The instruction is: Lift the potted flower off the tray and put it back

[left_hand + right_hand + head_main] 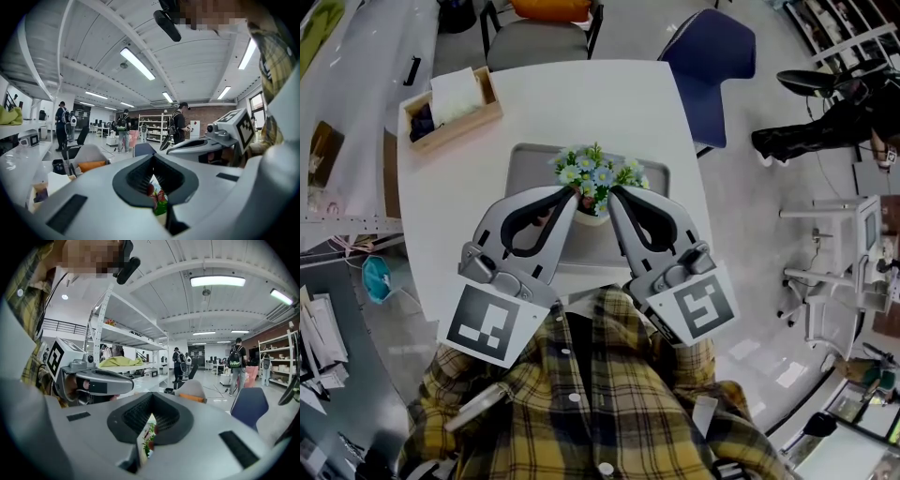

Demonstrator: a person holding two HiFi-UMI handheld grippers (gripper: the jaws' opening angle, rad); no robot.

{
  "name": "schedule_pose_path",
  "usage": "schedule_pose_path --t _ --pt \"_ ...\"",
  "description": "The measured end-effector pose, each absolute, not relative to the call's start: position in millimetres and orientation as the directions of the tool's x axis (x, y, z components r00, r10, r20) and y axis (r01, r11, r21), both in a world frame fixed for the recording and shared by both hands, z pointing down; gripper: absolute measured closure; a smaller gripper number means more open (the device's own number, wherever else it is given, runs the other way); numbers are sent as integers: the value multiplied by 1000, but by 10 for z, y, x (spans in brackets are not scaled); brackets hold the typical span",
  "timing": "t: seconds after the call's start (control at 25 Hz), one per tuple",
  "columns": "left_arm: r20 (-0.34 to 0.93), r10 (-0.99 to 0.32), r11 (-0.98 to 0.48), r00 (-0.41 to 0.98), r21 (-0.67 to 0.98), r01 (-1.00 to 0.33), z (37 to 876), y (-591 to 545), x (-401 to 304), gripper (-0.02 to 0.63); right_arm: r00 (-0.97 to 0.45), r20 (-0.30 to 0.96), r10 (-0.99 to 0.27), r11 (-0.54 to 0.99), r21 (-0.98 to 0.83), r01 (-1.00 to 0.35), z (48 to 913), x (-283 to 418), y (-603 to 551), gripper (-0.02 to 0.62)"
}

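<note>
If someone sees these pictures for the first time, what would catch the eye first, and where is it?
First comes the potted flower, with blue and white blooms, standing on a grey tray in the middle of the white table. Next come the two big grey tools: the left claw and the right claw, both shut, close in on it from either side. A wooden box sits at the table's far left corner.
</note>
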State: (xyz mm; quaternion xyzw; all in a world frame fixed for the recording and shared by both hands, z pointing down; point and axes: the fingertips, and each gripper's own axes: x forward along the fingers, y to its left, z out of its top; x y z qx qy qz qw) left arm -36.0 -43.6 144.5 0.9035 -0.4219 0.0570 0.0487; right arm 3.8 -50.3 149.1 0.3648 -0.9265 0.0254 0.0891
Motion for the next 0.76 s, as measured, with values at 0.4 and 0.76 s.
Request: schedule_pose_path --t 0.4,0.76 --pt "160 -744 -650 649 52 -758 1522 -397 -332 597 -705 208 -678 723 18 -691 1543 54 -471 598" --pt "176 -740 -651 649 54 -757 1593 -383 -331 597 -707 225 -670 728 11 -686 1612 44 -457 598"
